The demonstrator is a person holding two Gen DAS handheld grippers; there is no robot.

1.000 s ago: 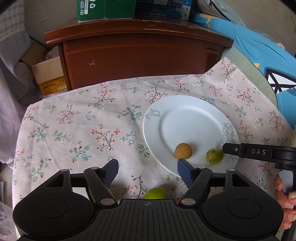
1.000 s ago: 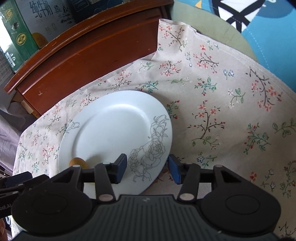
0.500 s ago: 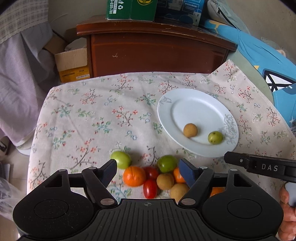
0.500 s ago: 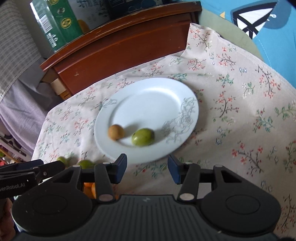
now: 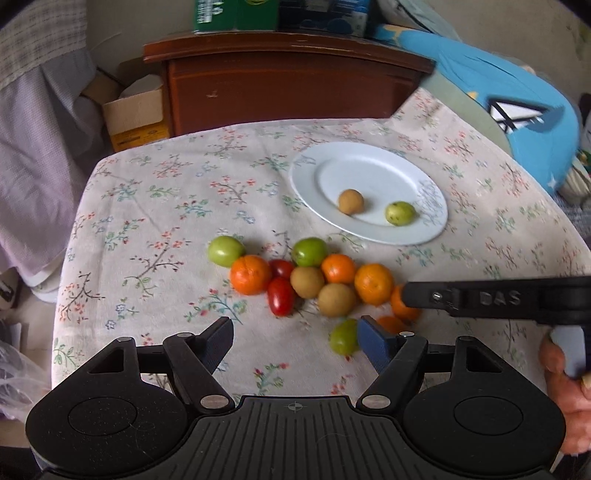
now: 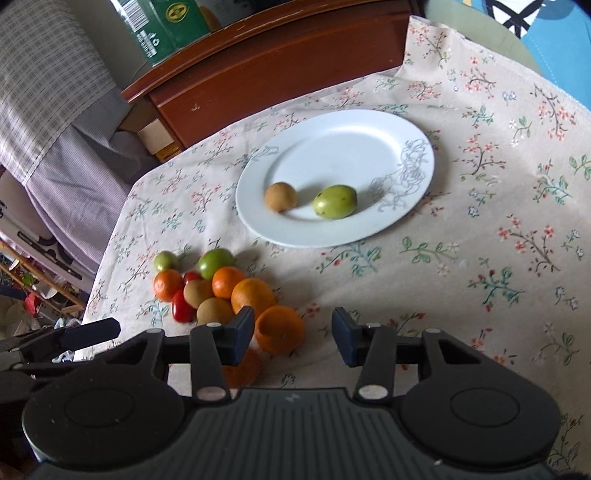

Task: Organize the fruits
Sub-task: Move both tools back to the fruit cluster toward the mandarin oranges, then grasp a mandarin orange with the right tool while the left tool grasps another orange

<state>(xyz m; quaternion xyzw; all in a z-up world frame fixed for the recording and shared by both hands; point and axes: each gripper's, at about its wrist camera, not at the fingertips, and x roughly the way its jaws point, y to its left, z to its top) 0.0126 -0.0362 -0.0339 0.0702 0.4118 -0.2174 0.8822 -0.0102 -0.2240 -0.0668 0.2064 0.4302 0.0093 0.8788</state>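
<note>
A white plate (image 5: 369, 170) (image 6: 351, 147) on the flowered cloth carries a brown fruit (image 5: 351, 201) (image 6: 280, 196) and a green fruit (image 5: 400, 213) (image 6: 335, 202). In front of it lies a pile of oranges (image 5: 250, 274), green fruits (image 5: 309, 252), red tomatoes (image 5: 281, 301) and brown fruits (image 5: 336, 299). My left gripper (image 5: 295, 336) hangs open over bare cloth, with a small green fruit (image 5: 343, 341) by its right finger. My right gripper (image 6: 293, 330) (image 5: 498, 299) has its jaws closing. An orange (image 6: 279, 329) shows between them, and the pads do not press on it.
A dark wooden cabinet (image 5: 288, 85) with a green box (image 6: 166, 29) on top stands behind the table. A cardboard box (image 5: 136, 118) and hanging cloth are at the left, a blue cushion (image 5: 517, 107) at the right. The cloth's edge drops off at the left (image 5: 70, 240).
Both grippers have drawn back from the plate toward the near side, which brings the fruit pile into view. The right jaws stand a little narrower than before.
</note>
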